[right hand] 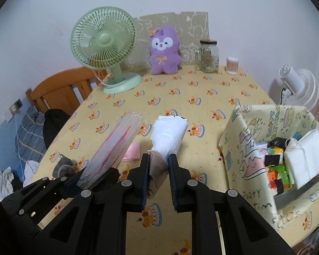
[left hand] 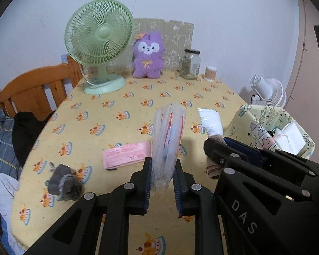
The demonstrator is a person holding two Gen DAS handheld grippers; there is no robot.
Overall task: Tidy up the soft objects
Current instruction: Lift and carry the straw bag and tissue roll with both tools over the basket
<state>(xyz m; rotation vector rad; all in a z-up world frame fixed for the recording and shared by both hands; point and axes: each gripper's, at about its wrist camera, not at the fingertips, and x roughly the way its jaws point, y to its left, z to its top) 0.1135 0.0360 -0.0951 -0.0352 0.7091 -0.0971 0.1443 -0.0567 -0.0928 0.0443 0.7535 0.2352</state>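
Left gripper (left hand: pixel 162 171), black plastic with blue ribbed pads, points forward and downward, jaws clamped on the near end of a clear plastic packet with red stripes (left hand: pixel 169 136); the packet sticks out ahead, past the fingertips. Right gripper (right hand: pixel 158 165), same black build, same downward tilt, jaws pinched on the near end of a white crinkled plastic-wrapped bundle (right hand: pixel 168 133), which likewise juts forward beyond the tips. The two grippers sit side by side, close together, the left one's body visible just left of the right jaws.
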